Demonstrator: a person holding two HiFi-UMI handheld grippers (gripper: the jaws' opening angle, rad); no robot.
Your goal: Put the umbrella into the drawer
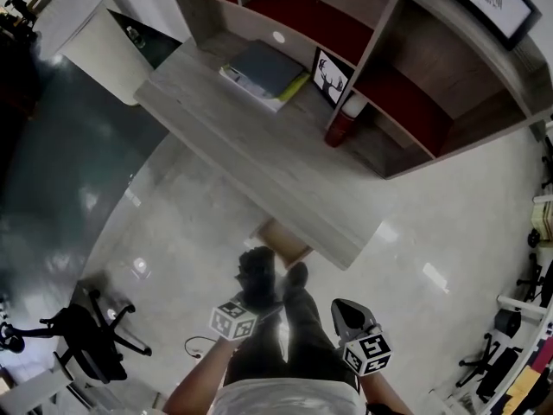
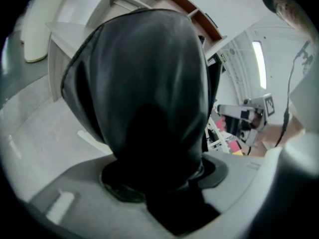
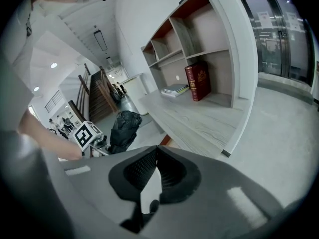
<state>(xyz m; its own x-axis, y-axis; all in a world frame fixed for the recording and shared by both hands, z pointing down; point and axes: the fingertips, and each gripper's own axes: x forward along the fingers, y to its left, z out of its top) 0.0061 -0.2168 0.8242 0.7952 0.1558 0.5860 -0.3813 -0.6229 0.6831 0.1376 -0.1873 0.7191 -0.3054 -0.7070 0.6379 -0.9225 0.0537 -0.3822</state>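
Observation:
A folded black umbrella (image 1: 257,273) sticks out ahead of my left gripper (image 1: 249,305), which is shut on its lower end. In the left gripper view the umbrella's (image 2: 144,83) dark fabric fills most of the picture and hides the pads. My right gripper (image 1: 350,316) hangs to the right of it, jaws shut with nothing between them; in its own view the fingertips (image 3: 155,152) meet, and the umbrella (image 3: 123,127) shows off to the left. A brown drawer-like box (image 1: 282,241) shows under the front edge of the grey wooden desk (image 1: 285,180); I cannot tell whether it is open.
Books (image 1: 263,72), a small framed picture (image 1: 331,74) and a red book (image 1: 342,126) stand on the desk below red-backed shelves (image 1: 406,102). An office chair (image 1: 86,340) stands on the shiny floor at lower left. The person's legs (image 1: 298,335) are below me.

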